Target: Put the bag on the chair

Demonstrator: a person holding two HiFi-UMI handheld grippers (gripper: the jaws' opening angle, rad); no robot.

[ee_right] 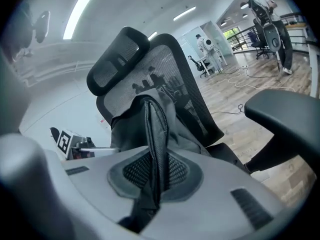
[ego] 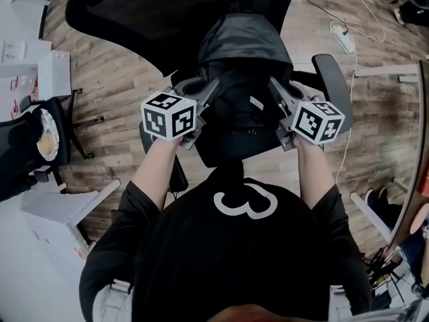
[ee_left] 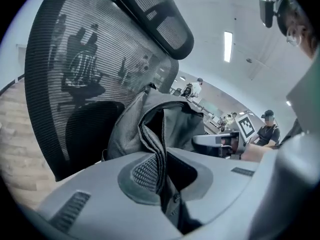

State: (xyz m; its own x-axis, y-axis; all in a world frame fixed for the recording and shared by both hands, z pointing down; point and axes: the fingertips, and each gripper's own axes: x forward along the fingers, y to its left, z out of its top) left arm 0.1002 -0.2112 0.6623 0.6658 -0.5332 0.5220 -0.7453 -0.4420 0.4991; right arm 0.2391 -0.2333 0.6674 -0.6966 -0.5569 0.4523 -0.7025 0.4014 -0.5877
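Observation:
A dark grey zippered bag (ego: 240, 66) hangs over the seat of a black mesh office chair (ego: 120, 15). My left gripper (ego: 204, 96) is shut on the bag's left edge. My right gripper (ego: 276, 91) is shut on its right edge. In the left gripper view the bag's fabric (ee_left: 150, 129) is pinched between the jaws in front of the chair's mesh back (ee_left: 85, 74). Through the right gripper view, a zippered fold of the bag (ee_right: 155, 139) runs between the jaws, with the chair's headrest (ee_right: 117, 59) behind it. Whether the bag rests on the seat is hidden.
The chair's right armrest (ego: 333, 79) stands beside my right gripper. White boxes (ego: 53, 72) and another dark chair (ego: 33, 146) stand at the left. A power strip with a white cable (ego: 343, 39) lies on the wood floor at the far right. A table leg (ego: 375, 217) is at the right.

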